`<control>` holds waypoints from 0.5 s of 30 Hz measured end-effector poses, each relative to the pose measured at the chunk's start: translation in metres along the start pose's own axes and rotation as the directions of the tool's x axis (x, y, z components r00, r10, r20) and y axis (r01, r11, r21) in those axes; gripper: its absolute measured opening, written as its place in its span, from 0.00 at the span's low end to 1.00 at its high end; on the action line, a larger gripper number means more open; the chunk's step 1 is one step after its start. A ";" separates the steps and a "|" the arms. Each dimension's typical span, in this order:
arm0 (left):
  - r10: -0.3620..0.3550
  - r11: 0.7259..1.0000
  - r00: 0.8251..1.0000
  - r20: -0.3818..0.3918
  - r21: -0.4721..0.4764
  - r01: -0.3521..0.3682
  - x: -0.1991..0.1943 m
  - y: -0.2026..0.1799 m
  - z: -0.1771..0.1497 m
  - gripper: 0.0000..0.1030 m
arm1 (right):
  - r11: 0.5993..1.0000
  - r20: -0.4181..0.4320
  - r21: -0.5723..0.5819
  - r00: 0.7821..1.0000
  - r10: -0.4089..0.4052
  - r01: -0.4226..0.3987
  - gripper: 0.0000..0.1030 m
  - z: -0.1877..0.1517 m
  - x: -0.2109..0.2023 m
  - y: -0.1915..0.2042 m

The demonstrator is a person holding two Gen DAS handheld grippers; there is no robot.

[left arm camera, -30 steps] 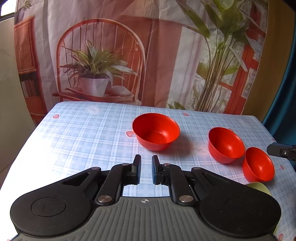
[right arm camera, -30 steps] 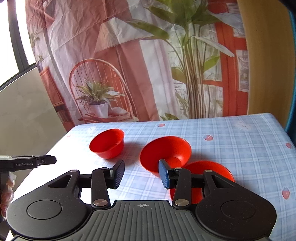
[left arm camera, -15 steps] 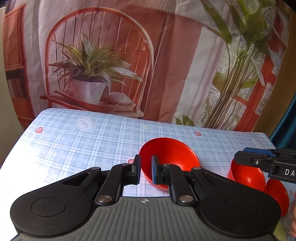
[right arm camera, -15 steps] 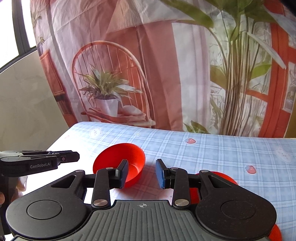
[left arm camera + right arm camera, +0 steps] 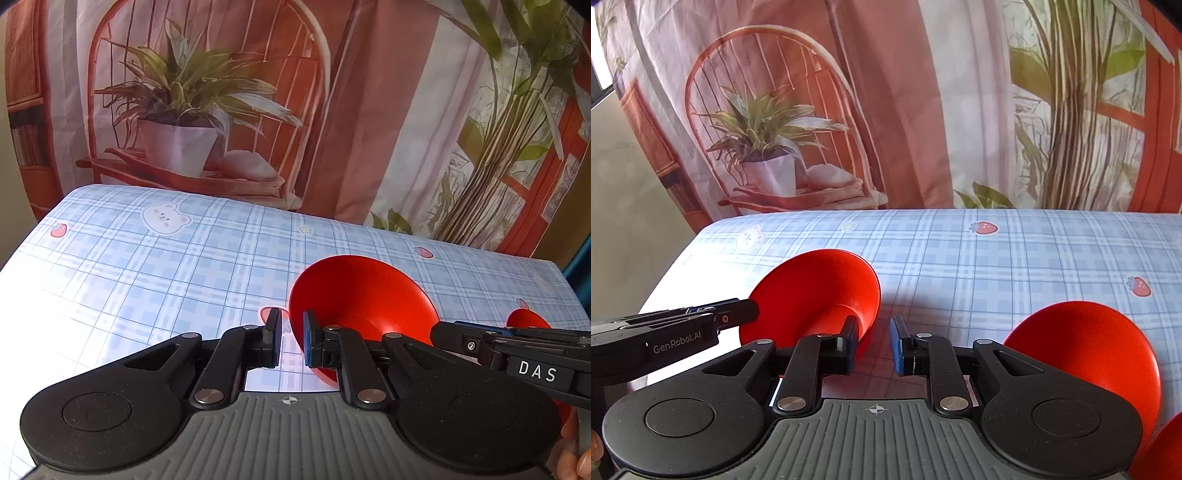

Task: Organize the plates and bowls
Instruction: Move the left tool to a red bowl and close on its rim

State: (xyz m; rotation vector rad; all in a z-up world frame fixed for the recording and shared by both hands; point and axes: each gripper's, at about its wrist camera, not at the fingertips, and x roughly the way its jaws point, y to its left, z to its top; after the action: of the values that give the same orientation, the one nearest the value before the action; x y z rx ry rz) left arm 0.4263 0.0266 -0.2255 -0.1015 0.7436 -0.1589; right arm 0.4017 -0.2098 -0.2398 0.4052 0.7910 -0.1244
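Red plastic bowl [image 5: 364, 295], wide and flared, sits upright on the table [image 5: 147, 273], which carries a blue plaid cloth printed with strawberries and a bear face. In the left wrist view the left tool [image 5: 291, 341] hovers at the bowl's near-left rim; its jaws are nearly pressed together, only a narrow gap showing cloth, and nothing is pinched. Its right finger overlaps the bowl's rim in the picture; contact cannot be told.

The right tool [image 5: 873, 345] is seen head-on in the right wrist view. Its jaws have just been closing and stand slightly apart, with nothing between them, only cloth. Its left finger lies in front of the first bowl's right rim [image 5: 820, 291]. A second red plastic bowl [image 5: 1086, 339] stands just to the right of this tool, partly hidden by the tool's body, and the edge of a third red bowl [image 5: 1167, 454] shows at the lower right corner.

Each tool appears in the other's view, entering from the side near the first bowl. Behind the table hangs a printed backdrop [image 5: 258, 110] with a chair and potted plants.
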 end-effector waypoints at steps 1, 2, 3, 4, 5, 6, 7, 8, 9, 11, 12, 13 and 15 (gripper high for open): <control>0.000 1.000 1.000 0.000 -0.003 0.000 0.001 0.001 0.000 0.13 | 1.000 0.000 0.002 1.000 0.003 -0.003 0.16 -0.001 0.000 -0.001; -0.003 1.000 1.000 -0.003 -0.005 0.003 0.002 0.001 0.000 0.13 | 1.000 0.002 -0.001 1.000 0.004 -0.004 0.16 -0.001 0.001 -0.001; -0.009 1.000 1.000 -0.007 -0.003 0.009 0.003 0.001 0.000 0.12 | 1.000 0.002 -0.004 1.000 0.006 -0.006 0.15 -0.001 0.001 0.000; -0.014 1.000 1.000 -0.011 0.002 0.014 0.004 0.001 0.000 0.13 | 1.000 0.001 -0.005 1.000 0.009 -0.009 0.13 -0.001 0.002 0.000; -0.018 1.000 1.000 -0.016 0.011 0.018 0.005 -0.001 -0.001 0.13 | 1.000 0.000 -0.003 1.000 0.011 -0.011 0.13 -0.001 0.002 0.000; -0.025 0.999 0.999 -0.022 0.019 0.025 0.006 -0.002 -0.002 0.12 | 1.000 -0.001 -0.001 1.000 0.013 -0.013 0.12 -0.001 0.003 0.000; -0.033 0.999 0.999 -0.026 0.024 0.034 0.006 -0.003 -0.003 0.12 | 1.000 -0.002 0.001 1.000 0.014 -0.014 0.10 -0.001 0.003 0.000; -0.034 0.999 0.999 -0.021 0.025 0.034 0.005 -0.004 -0.004 0.12 | 1.000 -0.004 0.002 1.000 0.015 -0.015 0.10 -0.002 0.003 0.000; -0.035 0.999 0.999 -0.017 0.028 0.036 0.004 -0.004 -0.004 0.12 | 1.000 -0.007 0.005 1.000 0.014 -0.014 0.09 -0.002 0.003 0.000; -0.037 0.999 0.999 -0.014 0.037 0.037 0.002 -0.005 -0.005 0.12 | 1.000 -0.009 0.010 1.000 0.014 -0.014 0.09 -0.003 0.003 -0.001; -0.038 0.999 0.999 -0.014 0.038 0.039 0.001 -0.005 -0.006 0.12 | 1.000 -0.010 0.013 1.000 0.016 -0.016 0.09 -0.003 0.003 -0.002; -0.039 0.998 0.999 -0.015 0.039 0.040 -0.001 -0.005 -0.007 0.12 | 1.000 -0.011 0.015 1.000 0.019 -0.019 0.09 -0.003 0.003 -0.002; -0.041 0.998 0.999 -0.015 0.044 0.041 -0.003 -0.005 -0.008 0.12 | 1.000 -0.014 0.015 1.000 0.023 -0.022 0.09 -0.005 0.002 -0.003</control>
State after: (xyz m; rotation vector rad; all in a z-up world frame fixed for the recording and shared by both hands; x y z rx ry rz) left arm 0.4182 0.0221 -0.2290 -0.0739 0.7520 -0.2152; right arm 0.3994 -0.2103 -0.2449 0.4296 0.7997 -0.1066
